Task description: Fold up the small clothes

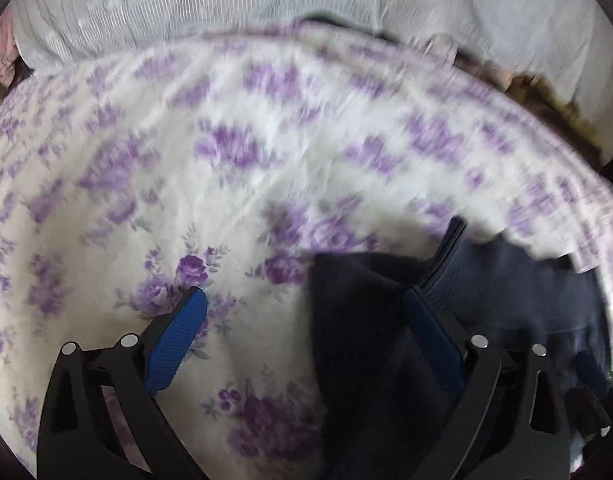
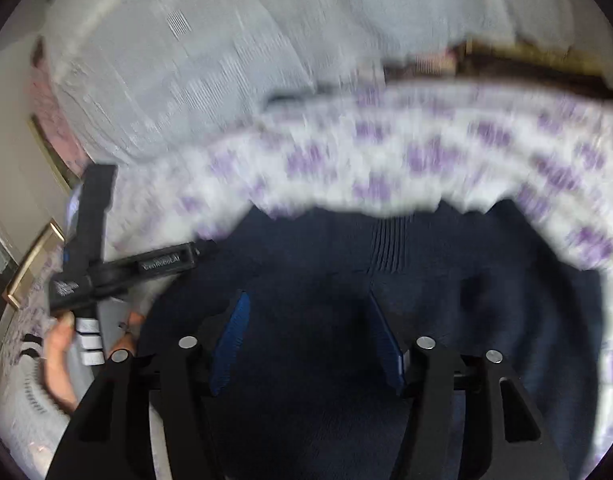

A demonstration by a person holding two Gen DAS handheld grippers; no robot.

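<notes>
Left wrist view: the left tool (image 1: 306,304) points down at a bed covered by a white bedspread (image 1: 266,160) printed with purple roses, its blue ribbed pads set wide apart and clamping nothing. A dark navy knit garment (image 1: 386,320) lies rumpled to the right of centre, one raised fold reaching between the pads while the rest spreads away to the right, so this tool sits at its left edge. Pale ribbed bedding (image 1: 186,4) is heaped beyond. Right wrist view: the right tool (image 2: 310,340) hovers directly over the same navy garment (image 2: 326,260), its pads apart and empty, soft cloth filling the space below. The left tool (image 2: 86,216) and the hand (image 2: 62,356) holding it appear at far left, blurred.
</notes>
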